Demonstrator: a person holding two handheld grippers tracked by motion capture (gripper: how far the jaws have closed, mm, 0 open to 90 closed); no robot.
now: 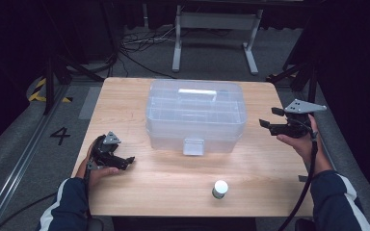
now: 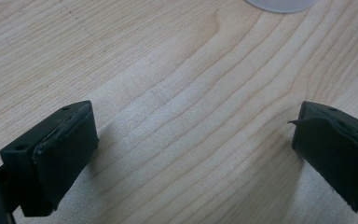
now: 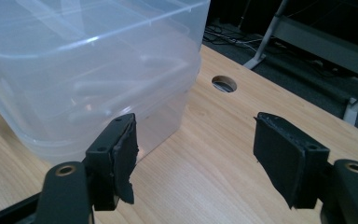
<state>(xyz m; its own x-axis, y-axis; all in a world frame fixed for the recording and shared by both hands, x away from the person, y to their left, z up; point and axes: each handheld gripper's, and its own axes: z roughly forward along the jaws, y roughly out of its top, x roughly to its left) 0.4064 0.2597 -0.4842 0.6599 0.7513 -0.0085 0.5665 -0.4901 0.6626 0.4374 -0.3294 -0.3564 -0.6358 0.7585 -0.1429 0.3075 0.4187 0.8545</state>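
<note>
Near the table's (image 1: 173,187) front edge stands a small white-capped jar (image 1: 219,188), bare wood around it. Left gripper (image 1: 120,161) and right gripper (image 1: 268,122) gape empty, flanking the clear lidded box (image 1: 195,115); its contents are indistinct.

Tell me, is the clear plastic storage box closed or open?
Closed: the clear storage box has its lid seated flat on top, and the front latch lies down against its front wall.

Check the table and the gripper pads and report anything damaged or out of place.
The right gripper's left pad looks torn and ragged at its lower edge. The clear plastic box sits closed and square on the table; the small white-capped jar stands upright.
</note>
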